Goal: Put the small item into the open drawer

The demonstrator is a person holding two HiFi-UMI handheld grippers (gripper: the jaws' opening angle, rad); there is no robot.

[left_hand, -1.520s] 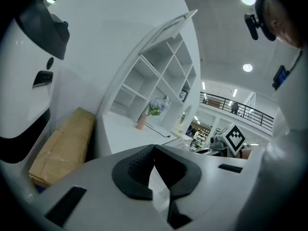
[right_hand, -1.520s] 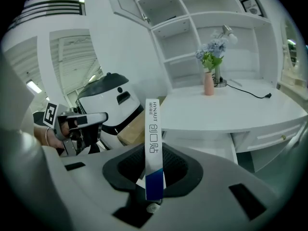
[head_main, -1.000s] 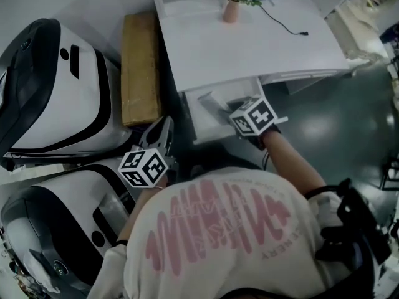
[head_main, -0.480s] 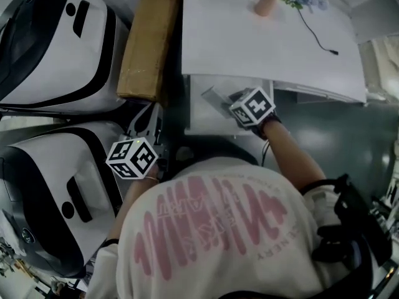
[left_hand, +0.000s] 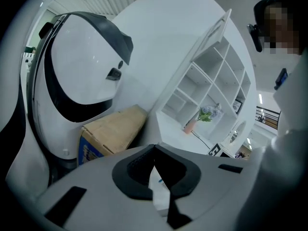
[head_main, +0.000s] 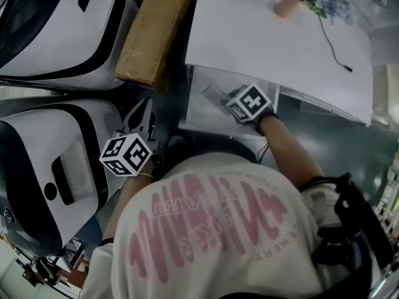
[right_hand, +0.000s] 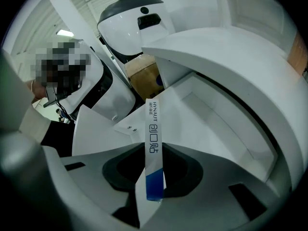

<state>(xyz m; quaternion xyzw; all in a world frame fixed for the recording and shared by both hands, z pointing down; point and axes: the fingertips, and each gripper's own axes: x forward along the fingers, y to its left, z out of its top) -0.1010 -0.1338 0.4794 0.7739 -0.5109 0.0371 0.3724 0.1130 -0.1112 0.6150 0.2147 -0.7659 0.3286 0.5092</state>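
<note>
Right gripper view shows the right claw (right_hand: 154, 151) pinching the thin little box (right_hand: 152, 124) by one end, just over the open drawer (right_hand: 211, 124). The box might twist loose or bump the table (right_hand: 216, 47) edge. The left claw (left_hand: 154, 150) is closed and empty.

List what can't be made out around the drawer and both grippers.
- Drawer inside: in the head view, its back lies under the desk top and its middle under the right gripper.
- Slim box: the right gripper view shows only its narrow printed edge; the broad faces are turned away.
- Left gripper: in the left gripper view, a white scrap between the jaws shows too little to identify.
</note>
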